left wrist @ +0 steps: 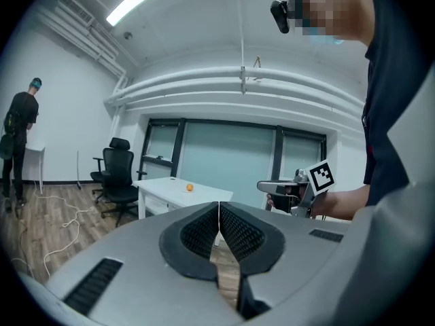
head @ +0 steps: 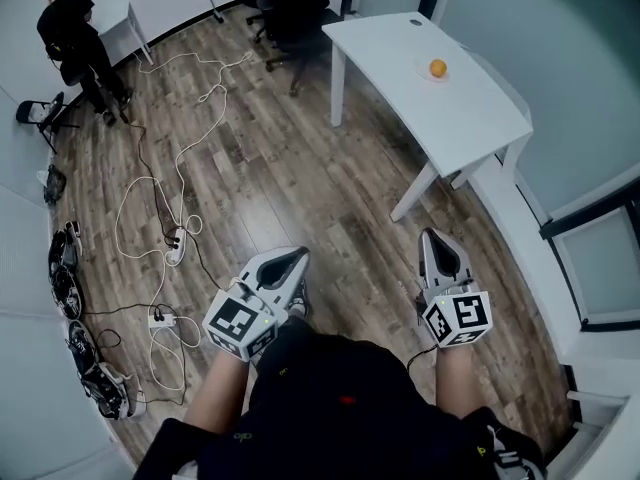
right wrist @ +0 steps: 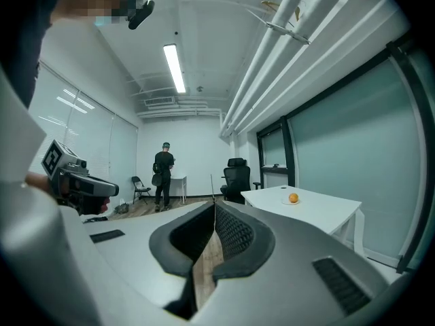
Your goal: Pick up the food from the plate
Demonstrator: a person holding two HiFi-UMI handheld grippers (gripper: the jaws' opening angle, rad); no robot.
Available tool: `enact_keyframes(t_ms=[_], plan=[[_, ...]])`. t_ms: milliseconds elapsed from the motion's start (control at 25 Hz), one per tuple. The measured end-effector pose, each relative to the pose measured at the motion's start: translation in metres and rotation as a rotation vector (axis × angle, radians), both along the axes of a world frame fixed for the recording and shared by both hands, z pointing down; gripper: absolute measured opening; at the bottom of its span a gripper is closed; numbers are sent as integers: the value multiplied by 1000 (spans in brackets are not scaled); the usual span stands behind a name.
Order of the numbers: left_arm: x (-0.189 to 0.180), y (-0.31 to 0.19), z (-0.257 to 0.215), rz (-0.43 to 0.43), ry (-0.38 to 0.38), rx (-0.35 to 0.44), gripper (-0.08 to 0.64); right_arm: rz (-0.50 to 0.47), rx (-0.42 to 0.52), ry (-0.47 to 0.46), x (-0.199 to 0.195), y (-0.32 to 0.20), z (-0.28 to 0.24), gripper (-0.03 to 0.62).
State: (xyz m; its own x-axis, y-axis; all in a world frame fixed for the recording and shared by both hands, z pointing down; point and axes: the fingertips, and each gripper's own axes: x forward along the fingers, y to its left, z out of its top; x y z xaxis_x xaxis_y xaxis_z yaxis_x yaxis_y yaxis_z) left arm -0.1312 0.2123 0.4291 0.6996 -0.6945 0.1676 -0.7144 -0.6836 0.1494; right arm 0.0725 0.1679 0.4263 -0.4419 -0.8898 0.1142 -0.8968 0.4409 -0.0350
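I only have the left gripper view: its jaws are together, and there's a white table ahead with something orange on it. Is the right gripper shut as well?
Observer: Yes. The right gripper view shows the right gripper with its jaws together and nothing between them.
Operator: Is the orange thing on a plate?
Observer: Head view shows the orange on a small white plate, near the wall-side edge of the table.
Operator: Anything on the floor?
Observer: White cables and a power strip lie to the left of the way to the table.
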Motion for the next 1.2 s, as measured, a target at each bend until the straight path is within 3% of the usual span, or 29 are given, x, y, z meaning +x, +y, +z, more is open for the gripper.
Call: enact_keyframes(t_ms=[360, 800, 960, 1200], plan=[[-45, -128, -11, 83, 12, 20, 23, 46, 0, 62, -55, -109, -16, 25], [-131, -251, -10, 94, 9, -4, 23, 64, -13, 78, -132, -211, -18, 25], [-139, -281, -12, 87, 8, -9, 23, 72, -41, 72, -139, -236, -8, 25], [-121, -324, 0, 106, -6, -31, 23, 79, -58, 55, -125, -283, 4, 25]])
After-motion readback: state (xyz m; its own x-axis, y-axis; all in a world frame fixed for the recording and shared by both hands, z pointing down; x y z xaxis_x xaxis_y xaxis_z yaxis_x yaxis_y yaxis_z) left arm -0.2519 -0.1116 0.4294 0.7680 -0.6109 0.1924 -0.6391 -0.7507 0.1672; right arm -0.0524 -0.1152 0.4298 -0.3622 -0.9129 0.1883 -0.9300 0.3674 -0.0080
